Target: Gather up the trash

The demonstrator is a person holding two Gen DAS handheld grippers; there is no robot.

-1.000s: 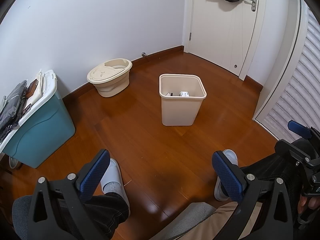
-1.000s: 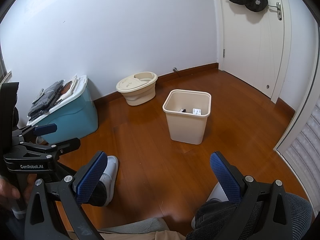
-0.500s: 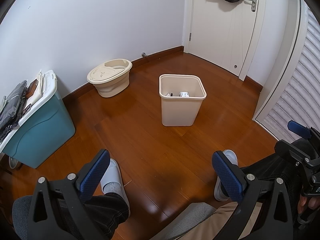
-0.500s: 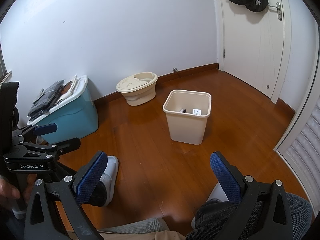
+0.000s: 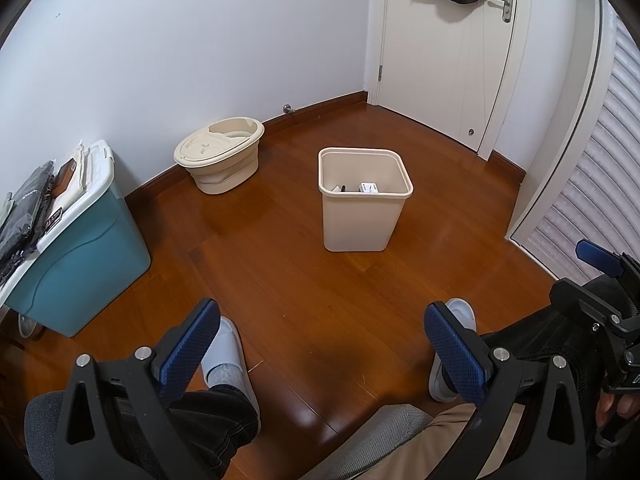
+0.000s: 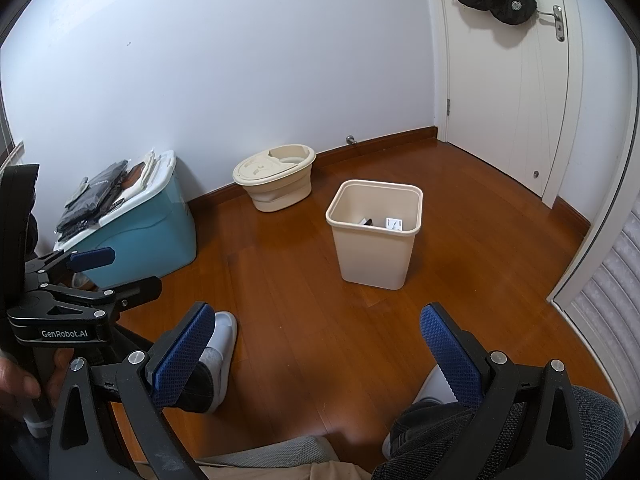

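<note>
A beige waste bin (image 5: 364,216) stands on the wood floor ahead of me, also in the right wrist view (image 6: 374,248). Inside it lie a small white box (image 5: 369,188) and a dark item (image 5: 340,189); the white box also shows in the right wrist view (image 6: 393,224). My left gripper (image 5: 320,332) is open and empty, held low above the person's knees. My right gripper (image 6: 316,336) is open and empty too. Each gripper shows at the edge of the other's view: the right one (image 5: 600,280) and the left one (image 6: 88,276).
A teal storage box (image 5: 76,256) with a white lid and dark items on top stands at the left wall. A beige lidded tub (image 5: 220,156) sits by the baseboard. A white door (image 5: 452,60) with hanging black bags is at the back right. The person's slippered feet (image 5: 224,344) rest below.
</note>
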